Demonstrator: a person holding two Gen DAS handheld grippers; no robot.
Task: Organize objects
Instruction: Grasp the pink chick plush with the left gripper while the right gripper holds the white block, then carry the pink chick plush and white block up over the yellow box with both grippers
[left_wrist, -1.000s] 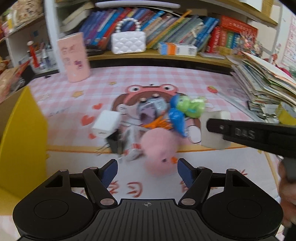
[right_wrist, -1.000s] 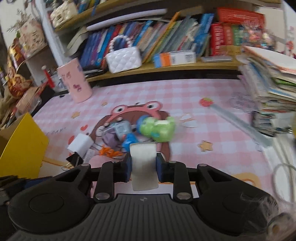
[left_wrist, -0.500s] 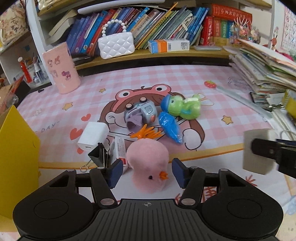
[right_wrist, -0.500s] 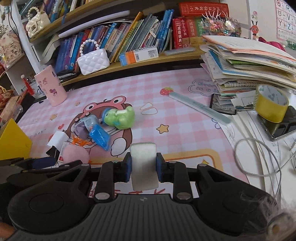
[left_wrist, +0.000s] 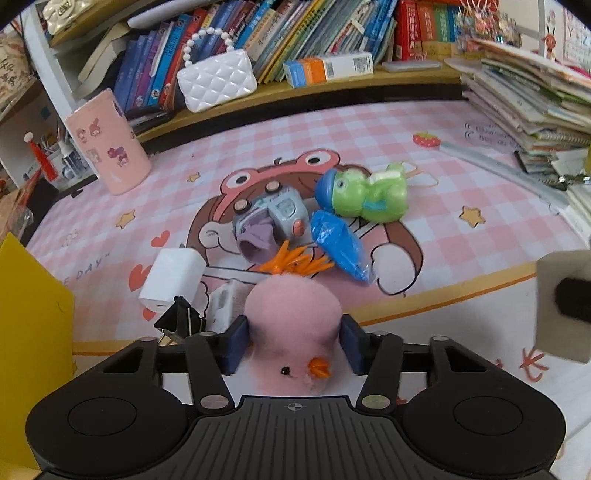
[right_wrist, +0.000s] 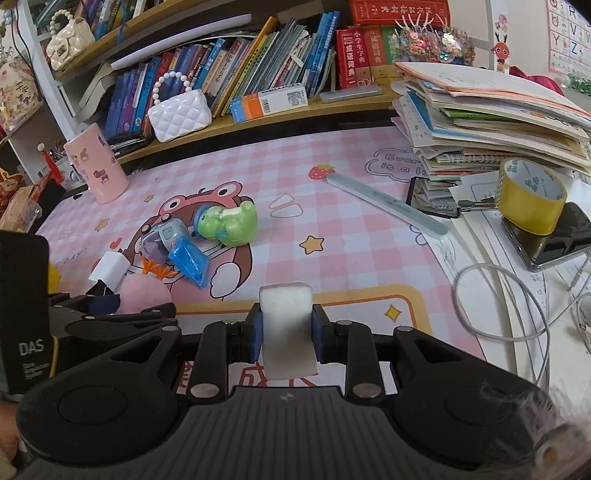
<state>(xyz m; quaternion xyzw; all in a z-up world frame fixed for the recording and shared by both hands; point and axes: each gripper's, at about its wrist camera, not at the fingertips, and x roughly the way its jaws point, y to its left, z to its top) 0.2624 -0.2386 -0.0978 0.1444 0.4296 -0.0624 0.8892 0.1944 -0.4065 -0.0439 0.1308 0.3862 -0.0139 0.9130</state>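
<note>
My left gripper (left_wrist: 293, 345) has its blue pads against both sides of a pink plush chick (left_wrist: 291, 317) with orange hair, on the pink mat. My right gripper (right_wrist: 287, 338) is shut on a white sponge block (right_wrist: 286, 317), held above the mat's front edge; the block also shows at the right in the left wrist view (left_wrist: 554, 302). Behind the chick lie a white charger (left_wrist: 171, 278), a black binder clip (left_wrist: 179, 321), a grey toy camera (left_wrist: 271, 221), a blue packet (left_wrist: 338, 247) and a green frog toy (left_wrist: 364, 194).
A yellow box (left_wrist: 33, 332) stands at the left. A pink cup (left_wrist: 109, 144) stands at the back left. A shelf holds books and a white purse (left_wrist: 216, 83). On the right are stacked books (right_wrist: 480, 122), a yellow tape roll (right_wrist: 528, 195), a phone (right_wrist: 554, 243) and a cable (right_wrist: 498, 306).
My left gripper has moved forward around the pink chick and closed onto it. My right gripper has carried the sponge block to the right, away from the pile.
</note>
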